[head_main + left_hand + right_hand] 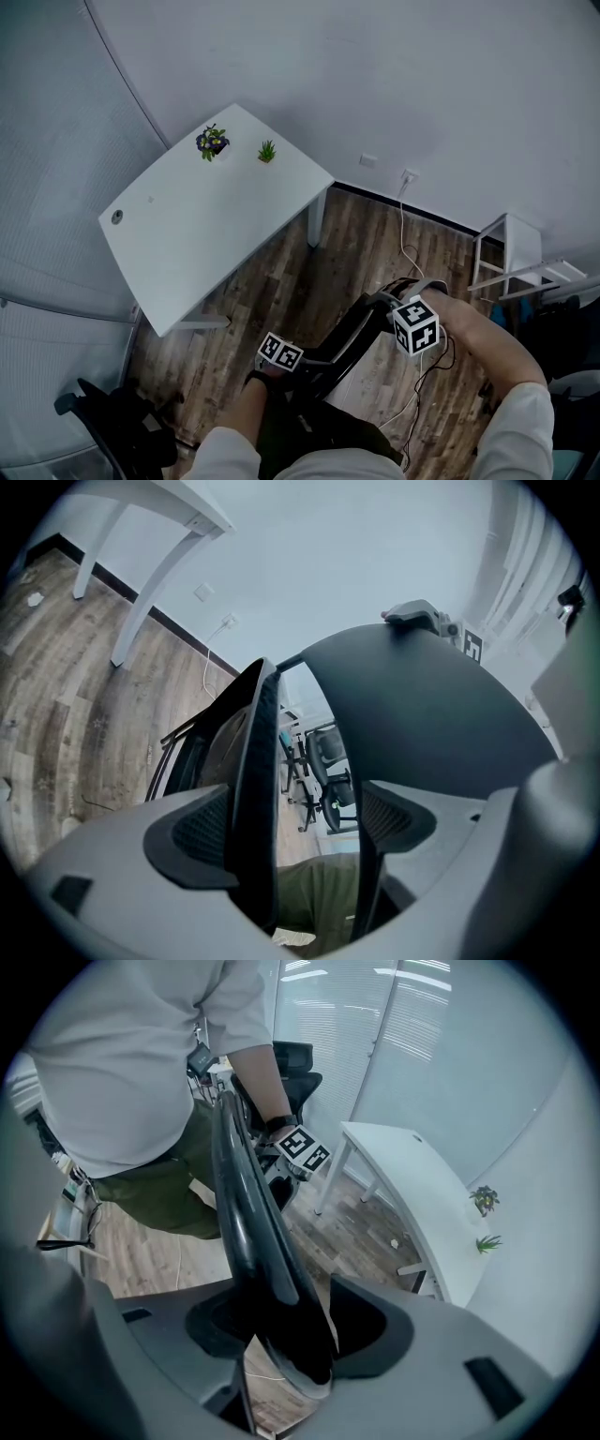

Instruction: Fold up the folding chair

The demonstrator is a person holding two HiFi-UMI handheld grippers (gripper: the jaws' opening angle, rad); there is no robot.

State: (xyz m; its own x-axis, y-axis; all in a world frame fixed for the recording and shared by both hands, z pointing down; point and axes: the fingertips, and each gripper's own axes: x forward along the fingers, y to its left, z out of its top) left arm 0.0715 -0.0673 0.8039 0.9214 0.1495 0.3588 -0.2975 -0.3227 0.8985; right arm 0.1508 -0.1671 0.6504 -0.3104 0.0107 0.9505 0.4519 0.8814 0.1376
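Observation:
The black folding chair [349, 339] stands on the wood floor between my two grippers, its seat and back drawn close together. My right gripper [394, 302] points steeply down onto the top of the backrest [246, 1213]; the curved black edge fills the gap between both pads, so it is shut on it. My left gripper [302, 360] sits lower on the near side. In the left gripper view its pads [202, 832] close around a thick black seat edge [255, 789] and a thin frame bar [368, 883], with the backrest [422, 714] looming at the right.
A white table [216, 225] with two small potted plants [212, 142] stands at the left. A black office chair [122, 427] is at the bottom left. A white rack [511, 253] stands at the right. A cable [405, 239] runs from the wall socket [410, 175].

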